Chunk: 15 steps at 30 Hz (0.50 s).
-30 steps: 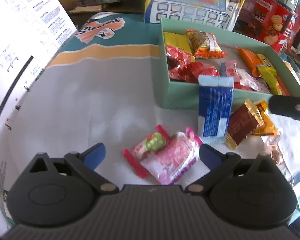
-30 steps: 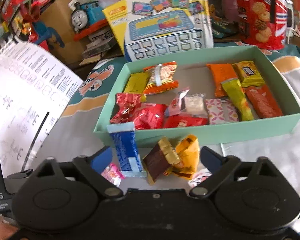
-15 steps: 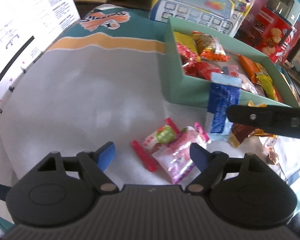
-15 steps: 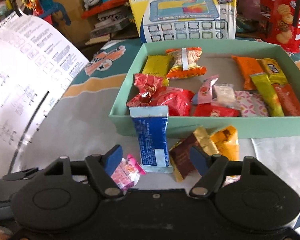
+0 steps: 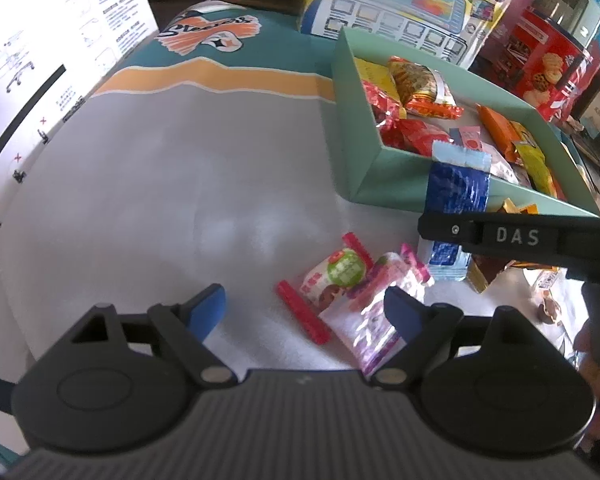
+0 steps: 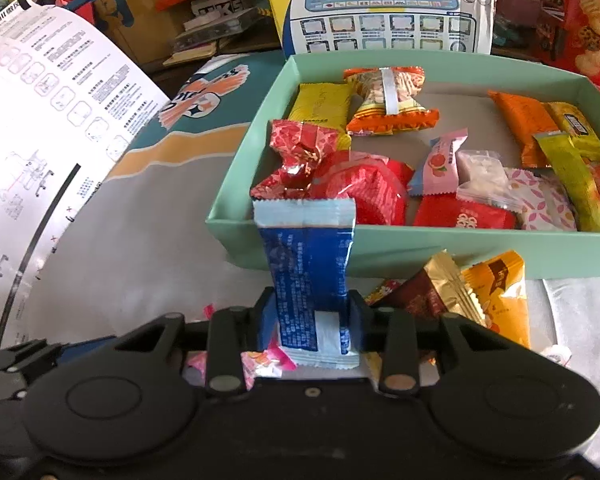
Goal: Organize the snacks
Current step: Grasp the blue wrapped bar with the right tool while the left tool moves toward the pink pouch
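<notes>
A mint-green box holds several wrapped snacks. A blue snack packet leans upright against its front wall. My right gripper is closing, and its pads press the lower sides of this packet. The right gripper's black housing crosses in front of the packet in the left wrist view. My left gripper hovers with its jaws opening over a pink-and-white candy and a pink packet. Neither pad grips them.
A brown-gold packet and an orange packet lie before the box. A white instruction sheet curls up at the left. A toy box and a red biscuit tin stand behind.
My right gripper came forward and down and its jaws narrowed from wide apart onto the blue packet. Its housing slid in from the right in the left wrist view. My left gripper edged toward the pink packets.
</notes>
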{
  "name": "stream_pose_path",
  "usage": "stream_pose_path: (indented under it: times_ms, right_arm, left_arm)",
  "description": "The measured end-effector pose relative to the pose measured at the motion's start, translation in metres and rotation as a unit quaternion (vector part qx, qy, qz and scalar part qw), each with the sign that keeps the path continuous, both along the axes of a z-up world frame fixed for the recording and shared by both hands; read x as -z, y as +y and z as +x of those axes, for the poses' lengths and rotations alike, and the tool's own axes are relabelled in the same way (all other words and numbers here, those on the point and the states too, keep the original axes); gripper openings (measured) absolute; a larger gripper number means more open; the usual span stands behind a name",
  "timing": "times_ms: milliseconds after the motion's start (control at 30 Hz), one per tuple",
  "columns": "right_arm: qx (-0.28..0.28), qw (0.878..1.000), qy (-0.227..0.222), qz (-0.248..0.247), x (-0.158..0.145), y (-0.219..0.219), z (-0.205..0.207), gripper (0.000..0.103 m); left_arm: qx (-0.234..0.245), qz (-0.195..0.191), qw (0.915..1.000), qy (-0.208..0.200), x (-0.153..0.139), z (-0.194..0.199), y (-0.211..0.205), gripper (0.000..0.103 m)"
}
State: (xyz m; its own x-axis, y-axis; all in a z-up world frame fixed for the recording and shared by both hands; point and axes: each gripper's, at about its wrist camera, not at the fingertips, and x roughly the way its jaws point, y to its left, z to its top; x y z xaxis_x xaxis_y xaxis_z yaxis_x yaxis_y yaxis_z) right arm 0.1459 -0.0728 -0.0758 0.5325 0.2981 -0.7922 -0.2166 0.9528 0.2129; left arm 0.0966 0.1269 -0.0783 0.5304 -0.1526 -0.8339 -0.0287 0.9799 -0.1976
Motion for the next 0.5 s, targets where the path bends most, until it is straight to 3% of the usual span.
stream_pose_path:
  times_ms: [300,433,500]
  right_arm:
    - [0.018,0.999,-0.002,0.048,-0.02,-0.041,-0.013,0.036]
    - [0.028,0.998,0.01,0.063,-0.02,-0.058,-0.023,0.036]
    - [0.031,0.997,0.016,0.068,-0.018,-0.065,-0.027,0.036]
  left_arm:
    - [0.052,0.032,0.9978,-0.027,-0.014,0.0,-0.026,0.084]
    - [0.096,0.044,0.9944,-0.01,-0.007,0.003,-0.046,0.071]
    - [0.113,0.06,0.9917,-0.007,-0.004,0.0,-0.058,0.071]
